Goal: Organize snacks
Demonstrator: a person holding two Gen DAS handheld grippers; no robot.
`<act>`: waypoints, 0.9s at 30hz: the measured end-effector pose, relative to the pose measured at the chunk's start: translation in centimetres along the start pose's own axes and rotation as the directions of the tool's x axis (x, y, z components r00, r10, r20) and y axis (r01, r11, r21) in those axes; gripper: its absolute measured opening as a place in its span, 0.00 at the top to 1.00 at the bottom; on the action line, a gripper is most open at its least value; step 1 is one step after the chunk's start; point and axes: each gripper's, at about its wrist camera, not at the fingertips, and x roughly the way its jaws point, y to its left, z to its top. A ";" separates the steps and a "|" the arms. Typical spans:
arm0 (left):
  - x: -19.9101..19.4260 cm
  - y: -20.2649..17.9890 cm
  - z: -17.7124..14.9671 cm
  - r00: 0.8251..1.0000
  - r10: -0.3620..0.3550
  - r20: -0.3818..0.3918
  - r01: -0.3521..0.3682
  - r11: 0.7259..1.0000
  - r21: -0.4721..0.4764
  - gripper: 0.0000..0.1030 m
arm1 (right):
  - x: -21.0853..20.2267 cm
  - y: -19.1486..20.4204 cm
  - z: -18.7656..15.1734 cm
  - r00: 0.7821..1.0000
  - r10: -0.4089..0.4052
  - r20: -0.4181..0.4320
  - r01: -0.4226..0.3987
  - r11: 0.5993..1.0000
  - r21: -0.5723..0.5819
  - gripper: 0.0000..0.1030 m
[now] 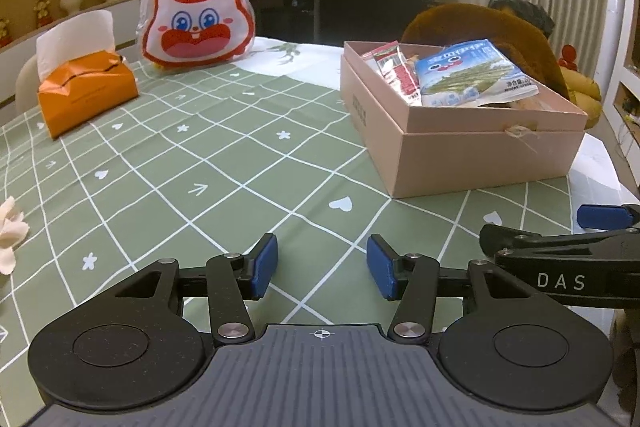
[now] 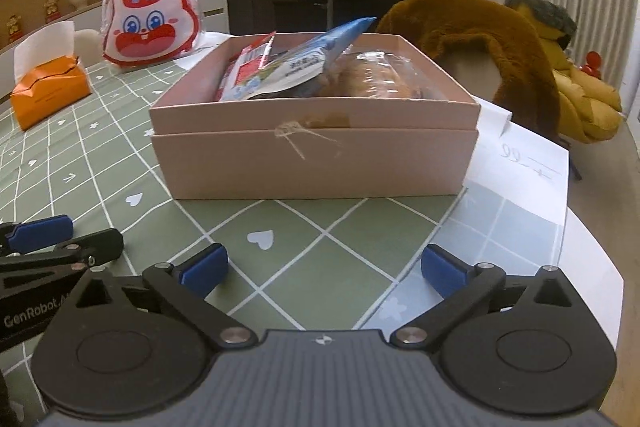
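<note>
A pink cardboard box [image 1: 472,147] [image 2: 316,163] stands on the green checked tablecloth. It holds a blue-and-white snack bag [image 1: 472,75] [image 2: 304,67], a red-and-white packet [image 1: 394,67] [image 2: 250,65] and a clear-wrapped bread [image 2: 372,79]. My left gripper [image 1: 322,265] hovers low over the cloth, well short of the box, open with nothing between its blue pads. My right gripper [image 2: 324,267] faces the box's front wall, jaws wide open and empty. Each gripper shows at the other view's edge.
An orange tissue pack [image 1: 86,91] [image 2: 50,87] and a rabbit-face bag [image 1: 198,17] [image 2: 150,17] sit at the far left. A brown furry chair back [image 2: 480,39] rises behind the box. White paper [image 2: 524,167] lies at the table's right edge.
</note>
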 end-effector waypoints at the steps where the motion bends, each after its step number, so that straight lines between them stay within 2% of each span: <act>1: 0.0 0.1 0.0 1.000 -0.001 0.000 0.001 1.000 -0.002 0.46 | 0.0 0.0 0.0 1.000 0.000 0.000 0.000 1.000 0.000 0.00; 27: 0.1 0.1 0.0 1.000 -0.001 0.000 0.001 1.000 -0.001 0.46 | 0.0 0.0 0.0 1.000 0.000 0.000 0.000 1.000 0.000 0.00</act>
